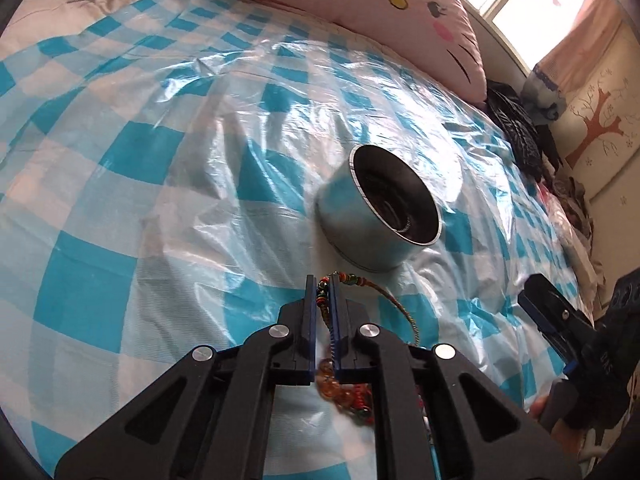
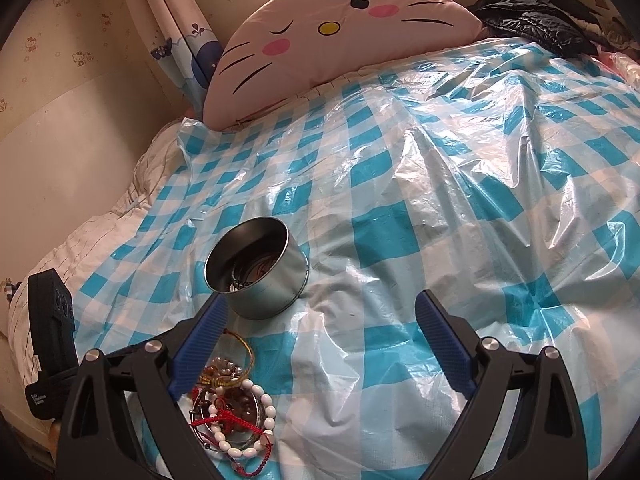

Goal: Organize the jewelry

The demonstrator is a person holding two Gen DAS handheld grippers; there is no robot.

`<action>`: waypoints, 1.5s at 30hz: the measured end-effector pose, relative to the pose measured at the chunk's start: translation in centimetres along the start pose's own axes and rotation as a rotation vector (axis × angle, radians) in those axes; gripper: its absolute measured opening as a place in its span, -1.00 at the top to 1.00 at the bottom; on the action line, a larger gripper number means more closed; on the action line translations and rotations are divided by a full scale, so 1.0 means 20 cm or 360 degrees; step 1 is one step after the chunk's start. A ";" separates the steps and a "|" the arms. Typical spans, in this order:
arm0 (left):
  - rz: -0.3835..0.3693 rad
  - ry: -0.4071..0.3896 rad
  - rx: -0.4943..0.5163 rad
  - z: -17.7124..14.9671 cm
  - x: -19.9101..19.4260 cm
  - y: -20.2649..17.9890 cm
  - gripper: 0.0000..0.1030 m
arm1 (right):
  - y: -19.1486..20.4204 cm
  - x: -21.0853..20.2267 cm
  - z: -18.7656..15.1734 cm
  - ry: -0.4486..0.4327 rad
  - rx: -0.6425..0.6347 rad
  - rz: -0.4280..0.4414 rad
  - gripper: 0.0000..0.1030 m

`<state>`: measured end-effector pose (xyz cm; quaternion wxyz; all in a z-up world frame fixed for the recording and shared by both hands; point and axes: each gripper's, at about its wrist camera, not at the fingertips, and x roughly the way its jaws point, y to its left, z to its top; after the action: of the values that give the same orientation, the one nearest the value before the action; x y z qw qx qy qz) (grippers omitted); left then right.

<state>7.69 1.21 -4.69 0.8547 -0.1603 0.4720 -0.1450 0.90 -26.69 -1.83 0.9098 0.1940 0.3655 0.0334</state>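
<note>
On the bed (image 2: 460, 184), over its glossy blue-and-white checked plastic sheet (image 2: 400, 240), the left hand-held gripper (image 1: 323, 304) has its two blue pads pressed almost together on a multicoloured beaded bracelet with a thin woven cord loop (image 1: 400, 306) — the beads sit in the narrow slot between the pads and the cord arcs out to the right. The rest of the tangled heap of bead, pearl and red-string bracelets (image 2: 230, 404) lies below it, near the bed's near edge, just short of the round silver metal tin (image 2: 260, 272), which stands open and already holds some dark pieces.

The chief risk seems to be snagging: the pinched bracelet looks close to its neighbours, so a lift could drag several strands along and scatter them across the slippery sheet. The grip is on small round beads, which may roll out from between the pads. The tin stands on soft, crinkled bedding and tilts slightly — a knock on its rim would probably tip it.

The right hand-held gripper (image 2: 320, 320) is spread wide and empty, its left finger just beside the tin's wall.
</note>
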 end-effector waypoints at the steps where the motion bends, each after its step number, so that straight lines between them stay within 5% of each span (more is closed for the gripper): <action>1: 0.0020 -0.0002 -0.0033 0.01 0.00 0.02 0.89 | 0.01 0.01 0.00 0.0016 -0.0007 0.0005 -0.77; 9: 0.0135 0.0054 -0.0042 0.01 0.05 0.05 0.82 | 0.06 0.06 -0.03 0.0106 -0.0067 0.0034 -0.77; 14: 0.0206 0.0016 0.0046 0.01 0.05 0.01 0.12 | 0.03 0.06 -0.05 0.0187 -0.0019 0.0169 -0.77; 23: 0.0346 0.0035 0.0201 -0.02 0.09 -0.06 0.10 | 0.16 0.01 -0.15 0.0406 -0.0384 0.0302 -0.74; 29: 0.0337 0.0036 0.0187 -0.02 0.09 -0.05 0.10 | 0.23 0.13 -0.21 0.0626 -0.0599 0.0342 -0.35; 39: 0.0349 0.0039 0.0202 -0.02 0.10 -0.05 0.10 | 0.20 0.13 -0.26 0.0728 -0.0630 0.0432 0.77; 45: 0.0345 0.0039 0.0202 -0.02 0.10 -0.05 0.10 | 0.16 0.01 -0.23 0.0621 -0.0527 0.0500 0.79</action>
<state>8.20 -0.49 -6.00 0.8680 -0.0522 0.4868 -0.0831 -1.86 -22.30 -3.74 0.8253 0.0869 0.4886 0.2695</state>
